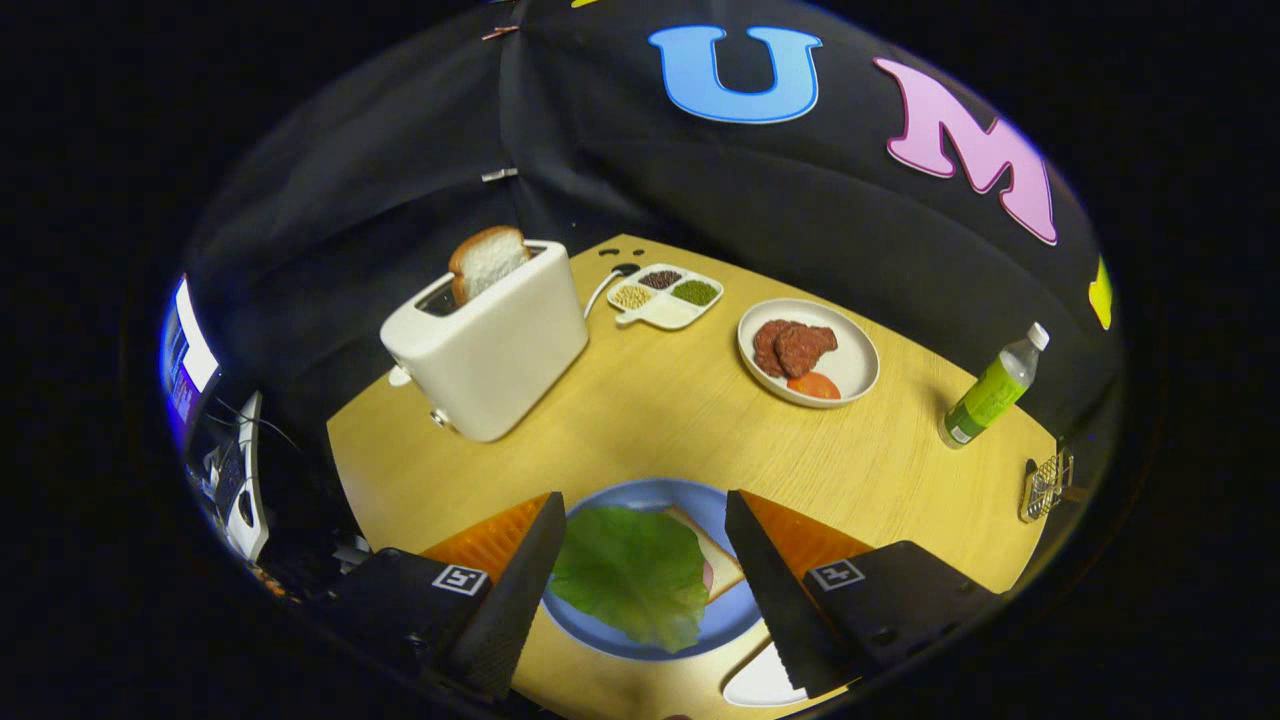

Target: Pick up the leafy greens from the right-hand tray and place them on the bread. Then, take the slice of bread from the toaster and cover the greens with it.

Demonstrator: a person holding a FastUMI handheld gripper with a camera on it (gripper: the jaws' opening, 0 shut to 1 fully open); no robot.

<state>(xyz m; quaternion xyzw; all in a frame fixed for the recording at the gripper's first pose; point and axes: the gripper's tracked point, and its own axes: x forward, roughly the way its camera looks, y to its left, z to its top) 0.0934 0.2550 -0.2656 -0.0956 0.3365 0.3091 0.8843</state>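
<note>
A green leaf (632, 575) lies on a slice of bread (722, 562) on a blue plate (715, 505), directly below and between my fingers. My gripper (645, 510) is open and holds nothing, hovering above the plate. Beyond the fingers to the left stands a white toaster (495, 350) with a slice of bread (487, 260) sticking up out of its slot. A white plate (855, 365) farther off to the right carries brown meat pieces (792, 346) and a tomato slice (813, 385).
A white divided dish (668, 294) with beans and seeds sits behind the toaster. A green-labelled bottle (990, 392) stands at the right of the wooden table (660, 420). Another white plate's rim (762, 688) shows under my right finger. A small wire object (1046, 485) lies at the right table edge.
</note>
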